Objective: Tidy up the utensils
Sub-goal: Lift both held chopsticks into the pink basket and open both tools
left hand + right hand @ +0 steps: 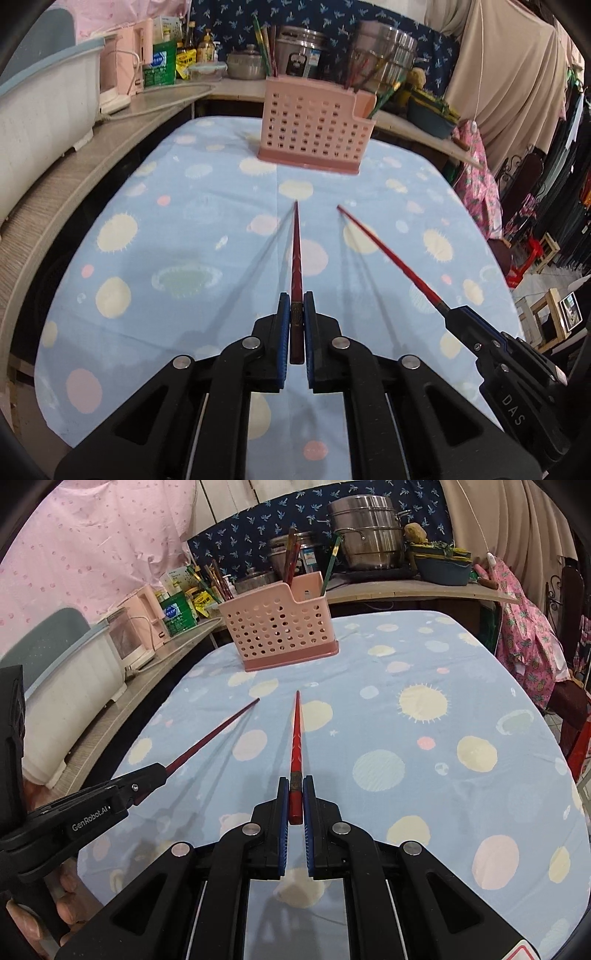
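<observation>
The worktop (pixel 155 229), under a pale blue cloth with round spots, fills most of both views, with a grey counter (pixel 55 192) along its left and far edges. On the counter stand a white tub (pixel 40 107), a pink appliance (pixel 122 70), a green carton (pixel 159 68), bottles, a steel pot stack (pixel 364 535) and a blue basin (pixel 443 570). Toward the far end of the worktop stands a pink perforated holder (pixel 312 127), with chopsticks upright in its compartments and bare cloth between it and both grippers. The left gripper (pixel 296 308) has its fingers (pixel 284 325) clamped on the butt end of a dark red chopstick (pixel 295 254), which runs straight forward between the blue pads, its tip pointing at the holder and well short of it. The right gripper (pixel 295 792) has its fingers (pixel 283 812) clamped likewise on a brighter red chopstick (pixel 296 738), held by its thick end with the tip forward above the cloth. Each view shows the other gripper at its edge, and the two tips lie near each other but apart. The side of the left gripper reads "GenRobot.AI" (pixel 89 821) in the right view; the right gripper's body reads "DAS" (pixel 514 410) in the left view.
</observation>
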`<state>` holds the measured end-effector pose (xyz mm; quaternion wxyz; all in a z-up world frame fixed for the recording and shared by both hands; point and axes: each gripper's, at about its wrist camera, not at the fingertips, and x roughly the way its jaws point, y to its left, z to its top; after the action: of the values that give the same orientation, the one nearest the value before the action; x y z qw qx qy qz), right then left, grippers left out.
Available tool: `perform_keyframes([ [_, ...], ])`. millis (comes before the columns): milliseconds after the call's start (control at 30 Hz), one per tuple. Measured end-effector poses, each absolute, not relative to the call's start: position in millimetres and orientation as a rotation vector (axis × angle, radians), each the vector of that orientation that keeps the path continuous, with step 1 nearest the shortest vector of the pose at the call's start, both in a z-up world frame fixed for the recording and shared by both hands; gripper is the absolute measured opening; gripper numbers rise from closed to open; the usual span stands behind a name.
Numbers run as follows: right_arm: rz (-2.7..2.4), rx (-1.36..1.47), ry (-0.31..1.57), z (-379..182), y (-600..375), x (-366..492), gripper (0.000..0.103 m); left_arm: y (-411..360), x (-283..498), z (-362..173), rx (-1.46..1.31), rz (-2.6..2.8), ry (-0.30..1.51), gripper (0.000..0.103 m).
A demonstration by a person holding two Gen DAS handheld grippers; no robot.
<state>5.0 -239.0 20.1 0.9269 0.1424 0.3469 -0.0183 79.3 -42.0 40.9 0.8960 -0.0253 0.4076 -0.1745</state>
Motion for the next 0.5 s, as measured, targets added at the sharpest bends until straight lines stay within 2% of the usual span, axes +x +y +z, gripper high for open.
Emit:
perform_keyframes([
  [500,-0.011,0.302,0.570,100.5,-251.4,27.2,0.007,-43.8,113.0,114.7,-0.055,-0.375,0.731,0.007],
])
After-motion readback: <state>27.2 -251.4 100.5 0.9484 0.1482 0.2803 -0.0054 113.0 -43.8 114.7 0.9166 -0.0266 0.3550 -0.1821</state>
